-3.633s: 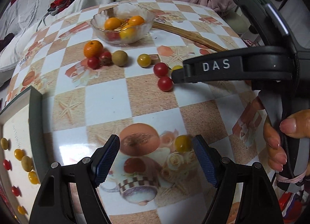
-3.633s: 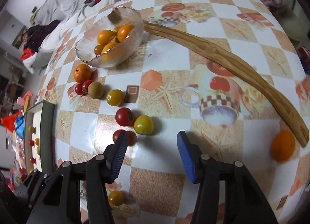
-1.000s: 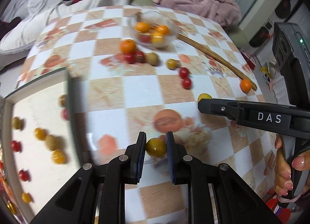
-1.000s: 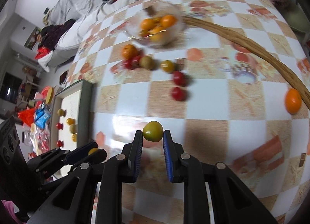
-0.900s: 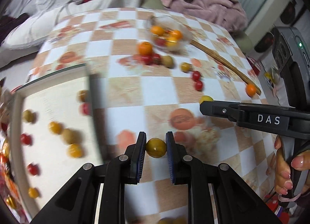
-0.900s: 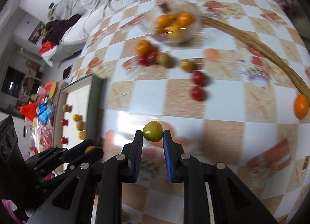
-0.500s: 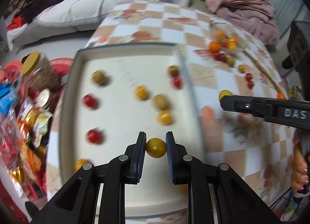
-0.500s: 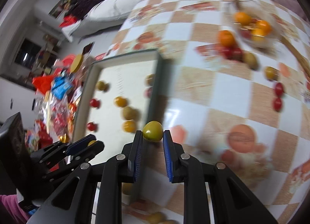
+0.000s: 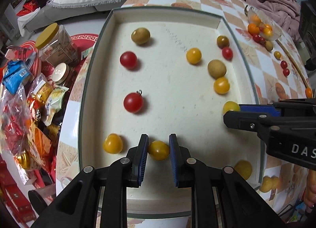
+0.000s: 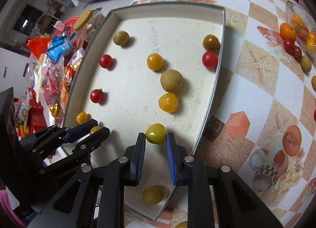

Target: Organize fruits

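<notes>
You are holding a yellow tomato [image 9: 158,150] in the left gripper [image 9: 158,152] and a yellow-green tomato [image 10: 155,133] in the right gripper [image 10: 156,145] (both clamped), each pointing steeply down over the tray [image 9: 197,125] floor directly below.

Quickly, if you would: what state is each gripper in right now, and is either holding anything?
Left gripper: closed on a yellow cherry tomato above the tray.
Right gripper: closed on a yellow-green cherry tomato.

A table covered in a checkered orange-and-white printed cloth [image 10: 256,82] carries a shallow white rectangular tray [image 9: 217,20], a clear glass fruit bowl [image 9: 274,32], and loose cherry tomatoes [image 9: 284,68]
</notes>
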Demonstrator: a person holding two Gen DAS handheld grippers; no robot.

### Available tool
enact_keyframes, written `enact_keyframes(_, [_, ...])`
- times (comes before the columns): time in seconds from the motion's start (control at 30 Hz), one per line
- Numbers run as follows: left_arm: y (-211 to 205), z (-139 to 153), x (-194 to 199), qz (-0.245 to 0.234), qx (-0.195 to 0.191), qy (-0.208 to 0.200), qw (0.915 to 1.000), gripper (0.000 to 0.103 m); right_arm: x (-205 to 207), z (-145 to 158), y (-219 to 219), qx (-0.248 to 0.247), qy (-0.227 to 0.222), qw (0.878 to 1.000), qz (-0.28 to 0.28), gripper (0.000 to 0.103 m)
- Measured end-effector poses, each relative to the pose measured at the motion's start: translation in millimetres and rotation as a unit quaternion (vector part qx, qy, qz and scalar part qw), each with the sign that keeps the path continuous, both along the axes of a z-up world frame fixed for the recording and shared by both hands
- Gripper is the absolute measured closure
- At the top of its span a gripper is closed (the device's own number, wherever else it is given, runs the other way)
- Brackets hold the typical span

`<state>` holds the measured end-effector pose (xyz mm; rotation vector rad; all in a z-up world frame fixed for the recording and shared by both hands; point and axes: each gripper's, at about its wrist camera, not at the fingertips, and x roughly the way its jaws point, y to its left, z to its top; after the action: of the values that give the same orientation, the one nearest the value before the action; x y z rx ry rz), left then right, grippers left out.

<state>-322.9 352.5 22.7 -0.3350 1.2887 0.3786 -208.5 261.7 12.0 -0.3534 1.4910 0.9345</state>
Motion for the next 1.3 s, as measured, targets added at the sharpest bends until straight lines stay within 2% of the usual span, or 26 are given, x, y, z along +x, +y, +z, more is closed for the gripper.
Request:
enact_keyframes(0.17, [-1, 0, 2, -0.005, 0.001, 0.006, 1.0000, 0.079, 0, -8, 7, -0.017, -0.001, 1.000, 0.003, 0.077])
enact_keyframes(0.2, [-1, 0, 2, -0.005, -0.001, 0.007, 1.0000, 0.069, -1, -7, 9, -0.017, -0.001, 1.000, 0.006, 0.072])
enact_keyframes(0.23, [-1, 0, 2, -0.004, -0.002, 0.008, 1.0000, 0.043, -1, -6, 10, -0.017, 0.000, 1.000, 0.006, 0.063])
enact_keyframes(0.27, [-1, 1, 1, 0.002, 0.004, 0.006, 1.0000, 0.034, -2, -6, 14, -0.013, 0.002, 1.000, 0.006, 0.061])
enact_keyframes(0.3, [-1, 4, 0, 0.005, 0.010, 0.001, 0.9999, 0.032, -2, -3, 14, -0.011, 0.000, 1.000, 0.005, 0.056])
enact_keyframes(0.47, [2, 4, 0, 0.002, 0.005, 0.008, 1.0000, 0.032, 1, 16, 15, -0.003, -0.028, 1.000, -0.011, 0.038])
enact_keyframes(0.5, [3, 4, 0, 0.003, 0.004, 0.010, 0.9999, 0.032, 2, 20, 15, -0.002, -0.037, 0.999, -0.014, 0.032])
enact_keyframes(0.57, [6, 5, 0, 0.005, 0.003, 0.013, 0.9999, 0.031, 5, 28, 13, 0.001, -0.041, 0.999, -0.019, 0.027])
enact_keyframes(0.6, [7, 6, 1, 0.007, 0.002, 0.016, 0.9999, 0.031, 6, 31, 13, -0.003, -0.043, 0.999, -0.023, 0.021])
enact_keyframes(0.8, [10, 10, 3, 0.005, -0.015, 0.030, 0.9994, 0.031, 9, 36, 4, -0.026, -0.040, 0.998, -0.036, 0.019])
enact_keyframes(0.87, [9, 13, 3, 0.000, -0.014, 0.030, 0.9994, 0.015, 8, 39, 1, -0.031, -0.042, 0.998, -0.037, 0.013])
enact_keyframes(0.9, [8, 15, 3, 0.000, -0.010, 0.029, 0.9995, 0.001, 7, 40, 0, -0.033, -0.044, 0.998, -0.039, 0.010])
enact_keyframes(1.0, [7, 19, 4, -0.008, -0.001, 0.036, 0.9993, 0.001, 6, 41, -4, -0.042, -0.041, 0.997, -0.042, 0.000])
enact_keyframes(1.1, [8, 19, 4, -0.008, -0.008, 0.045, 0.9989, 0.001, 4, 41, -5, -0.058, -0.038, 0.997, -0.039, 0.000])
enact_keyframes(1.3, [5, 31, 5, -0.020, 0.023, 0.053, 0.9982, 0.001, 0, 49, -8, -0.073, -0.048, 0.995, -0.038, 0.000])
